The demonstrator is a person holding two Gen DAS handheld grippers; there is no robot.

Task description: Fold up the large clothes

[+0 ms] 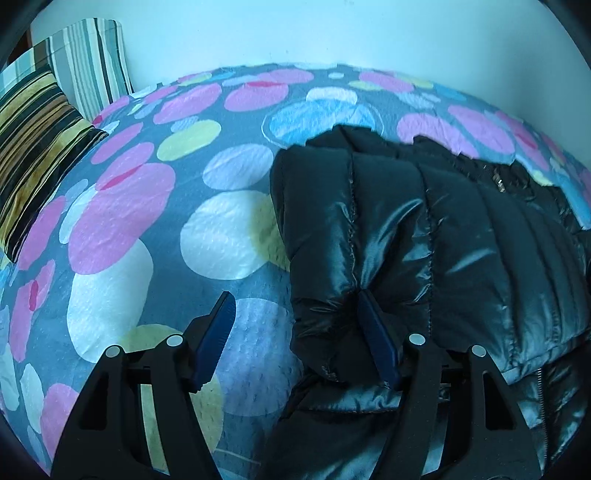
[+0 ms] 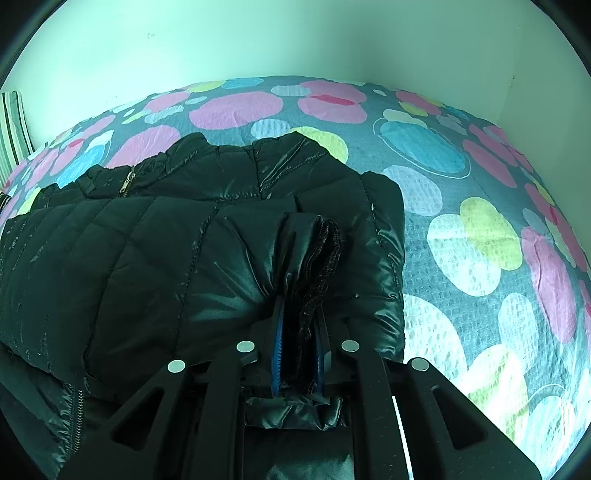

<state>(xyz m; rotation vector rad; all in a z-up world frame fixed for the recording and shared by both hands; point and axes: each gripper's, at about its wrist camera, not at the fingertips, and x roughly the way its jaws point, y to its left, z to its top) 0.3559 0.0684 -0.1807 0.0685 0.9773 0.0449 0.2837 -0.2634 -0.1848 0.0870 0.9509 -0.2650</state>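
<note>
Probably a home bedroom: spotted bedspread (image 1: 155,206), striped pillows (image 1: 40,147) (against wall).

Lots of open spotted bedspread (image 1: 155,221) left of the puffy black quilted jacket (image 1: 424,229). Striped pillows (image 1: 48,122) farther left, against the pale wall (image 1: 295,33) behind.

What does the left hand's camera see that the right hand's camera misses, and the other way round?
Only the left wrist view shows the brown-and-black striped cushion at the head of the bed, and the left gripper with its jaws open, one finger on the jacket and the other over the bedspread. Only the right wrist view shows the right gripper shut on the jacket's dark ribbed cuff. Both show the black puffer jacket lying on the spotted bedspread, a striped pillow and the pale wall.
</note>
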